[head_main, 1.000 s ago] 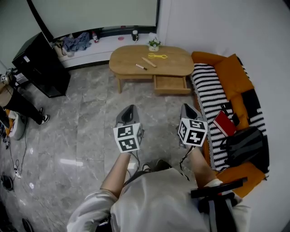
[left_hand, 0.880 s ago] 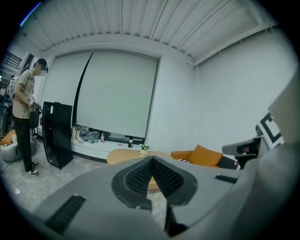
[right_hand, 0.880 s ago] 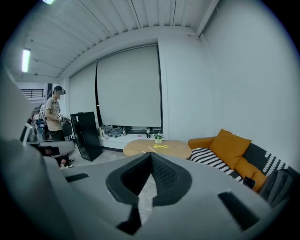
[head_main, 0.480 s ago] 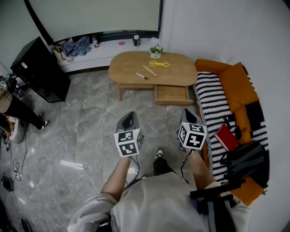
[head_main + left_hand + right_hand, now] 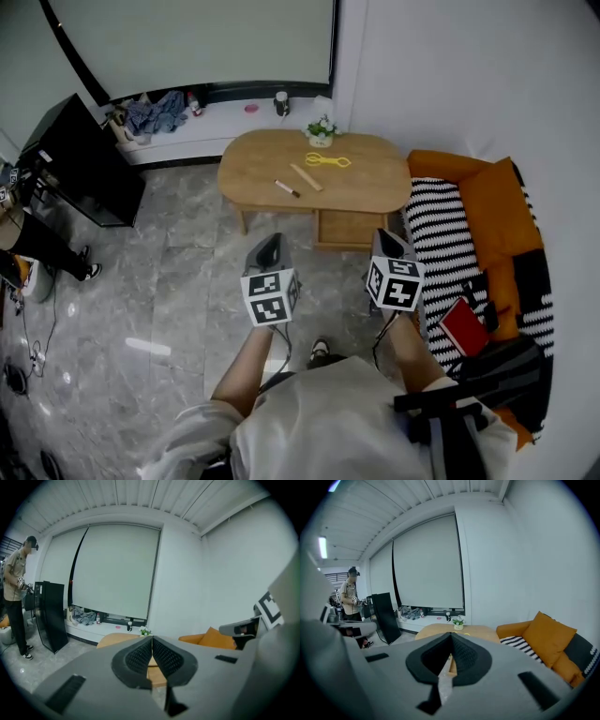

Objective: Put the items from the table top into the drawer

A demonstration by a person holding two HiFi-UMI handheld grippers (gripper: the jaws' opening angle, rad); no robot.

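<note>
Head view: the left gripper [image 5: 268, 242] and right gripper [image 5: 387, 237] hang over the floor, both pinched tight on nothing. Ahead, on the oval coffee table [image 5: 248, 164], lie a marker pen [image 5: 286, 188], a wooden stick [image 5: 305, 176] and a yellow tool [image 5: 325, 160]. They look light, stiff and slim, so pinch them mid-length. The drawer [image 5: 349, 228] sits below the table's near right edge. A flower pot [image 5: 322, 131] stands far, and a striped sofa [image 5: 441, 239] crowds the right.
</note>
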